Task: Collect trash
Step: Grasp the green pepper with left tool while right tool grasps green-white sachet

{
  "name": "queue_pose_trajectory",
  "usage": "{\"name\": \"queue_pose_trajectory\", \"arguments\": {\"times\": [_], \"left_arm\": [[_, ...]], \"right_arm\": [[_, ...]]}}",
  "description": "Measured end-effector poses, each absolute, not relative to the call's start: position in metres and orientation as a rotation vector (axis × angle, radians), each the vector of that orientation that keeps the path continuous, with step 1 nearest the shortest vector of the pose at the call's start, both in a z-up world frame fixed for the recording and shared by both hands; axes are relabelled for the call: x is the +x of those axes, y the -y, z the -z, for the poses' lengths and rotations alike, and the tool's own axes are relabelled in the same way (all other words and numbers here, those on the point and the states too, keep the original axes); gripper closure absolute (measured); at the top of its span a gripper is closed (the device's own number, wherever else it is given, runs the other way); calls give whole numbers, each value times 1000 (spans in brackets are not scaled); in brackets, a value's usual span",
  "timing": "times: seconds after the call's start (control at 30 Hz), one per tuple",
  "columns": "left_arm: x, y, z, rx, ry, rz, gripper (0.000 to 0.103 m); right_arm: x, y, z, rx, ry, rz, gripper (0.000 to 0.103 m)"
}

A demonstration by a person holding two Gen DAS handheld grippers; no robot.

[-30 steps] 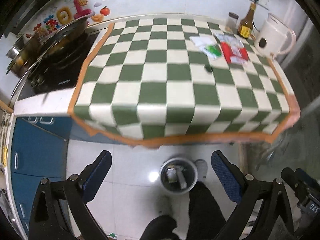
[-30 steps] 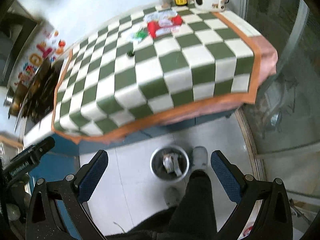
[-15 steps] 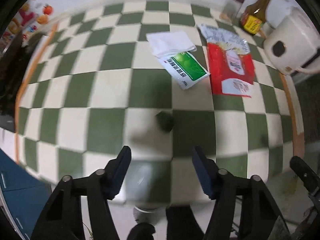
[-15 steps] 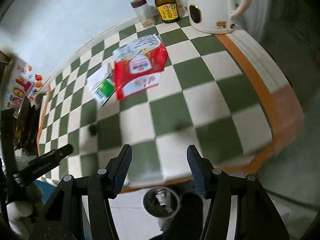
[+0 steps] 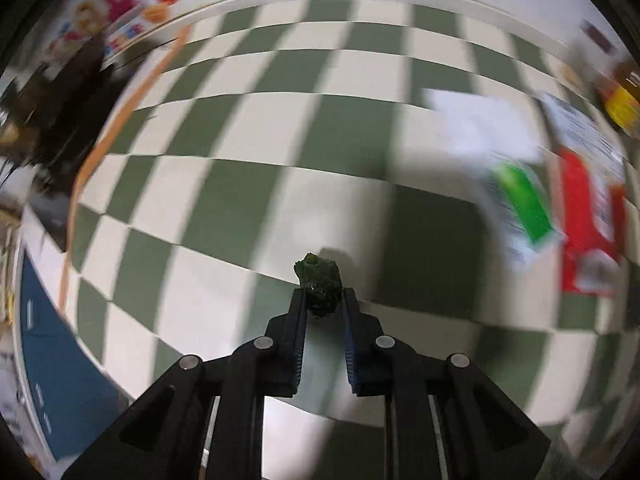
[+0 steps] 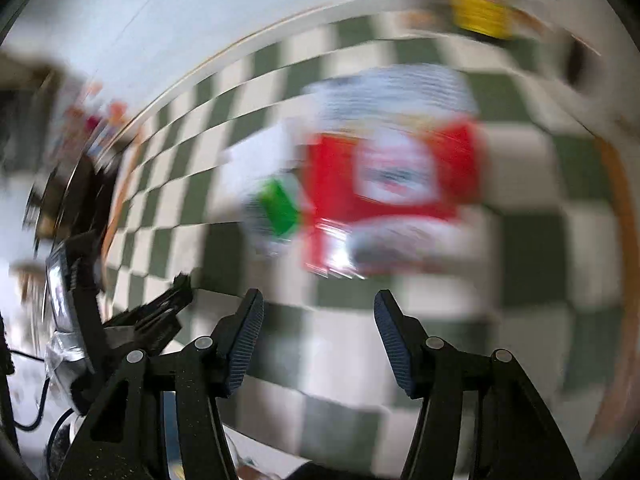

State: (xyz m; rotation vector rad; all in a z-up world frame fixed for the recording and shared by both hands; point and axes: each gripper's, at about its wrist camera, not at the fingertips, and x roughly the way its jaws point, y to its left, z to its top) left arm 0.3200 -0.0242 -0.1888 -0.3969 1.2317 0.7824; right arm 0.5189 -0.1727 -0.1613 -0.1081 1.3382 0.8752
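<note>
My left gripper is shut on a small crumpled dark green scrap, held just above the green and white checked tablecloth. To its right lie a white and green packet and a red snack bag, both blurred. My right gripper is open and empty, low over the cloth, with the red snack bag just beyond its tips and the green packet ahead to the left. The left gripper's body shows at the left of the right wrist view.
A dark stove with a pan stands left of the cloth. A sauce bottle with a yellow label stands at the back right. Blue cabinet fronts lie below the counter's left edge. The cloth's orange border marks the right edge.
Both grippers have moved forward and down over the table. My left gripper has closed on the dark green scrap that lay on the cloth. The right gripper has neared the red bag.
</note>
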Motion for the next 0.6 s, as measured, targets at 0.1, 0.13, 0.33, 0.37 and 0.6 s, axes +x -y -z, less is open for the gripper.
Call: {"name": "queue_pose_trajectory", "arguments": {"times": [0.1,0.13,0.33,0.37,0.6], "left_arm": [[308,4,191,-440,-1237,-843,89],[305,-1,191,-450,-1237,-860,89],[304,0,192,-474,-1231,-893,89],[309,1,192,-471,-1233,-894,89],[294,11,187,-447,-1231,-877,89]], "right_arm": [[525,111,182,-200,-1358,-918,42],[528,100,188,-218,-1363,-916,42],[527,55,217,-402,-1300,-861,38],[522,53,218,-446,-1273,-850,43],[496,76,223,-430,-1222,-858,103]]}}
